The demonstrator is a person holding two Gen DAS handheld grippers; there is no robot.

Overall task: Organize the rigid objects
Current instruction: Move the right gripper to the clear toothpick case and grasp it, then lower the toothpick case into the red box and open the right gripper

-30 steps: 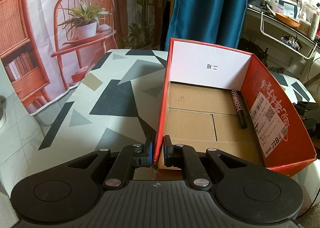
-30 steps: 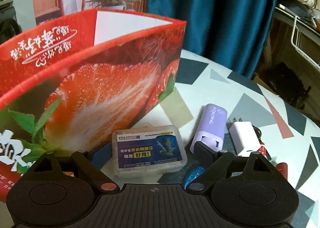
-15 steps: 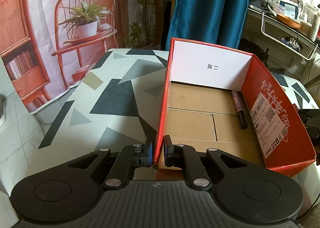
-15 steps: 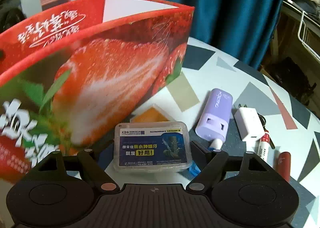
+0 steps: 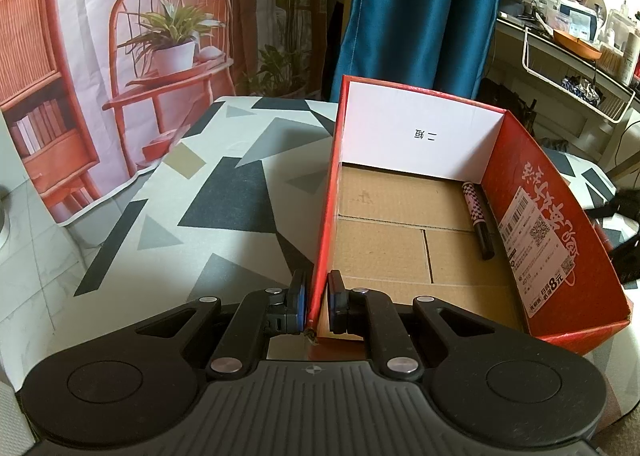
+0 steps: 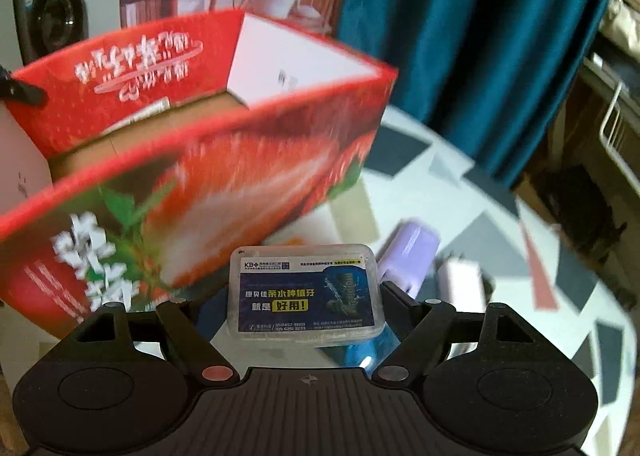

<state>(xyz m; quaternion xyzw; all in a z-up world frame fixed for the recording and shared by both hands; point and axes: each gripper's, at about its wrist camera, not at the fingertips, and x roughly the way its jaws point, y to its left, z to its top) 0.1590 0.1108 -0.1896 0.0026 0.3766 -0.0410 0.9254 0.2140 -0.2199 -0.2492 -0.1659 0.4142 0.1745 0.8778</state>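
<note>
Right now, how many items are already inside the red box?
1: a checkered pen lies on the red box floor along its right wall. The near end is hidden behind the left gripper.

Left gripper [image 5: 316, 302], matte black ribbed housing, round side discs, silver pivot screws, blue-edged pads, right gripper [image 6: 304, 296], same black build, one reddish screw, crosshair mark.

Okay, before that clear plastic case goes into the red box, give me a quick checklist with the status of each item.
1. Right gripper fingers holding the clear case: ok.
2. Case lifted off the table: ok.
3. Left gripper clamped on the red box wall: ok.
4. Free floor inside the box: ok, only a pen along one wall.
5. Case above the box rim: cannot tell.
</note>
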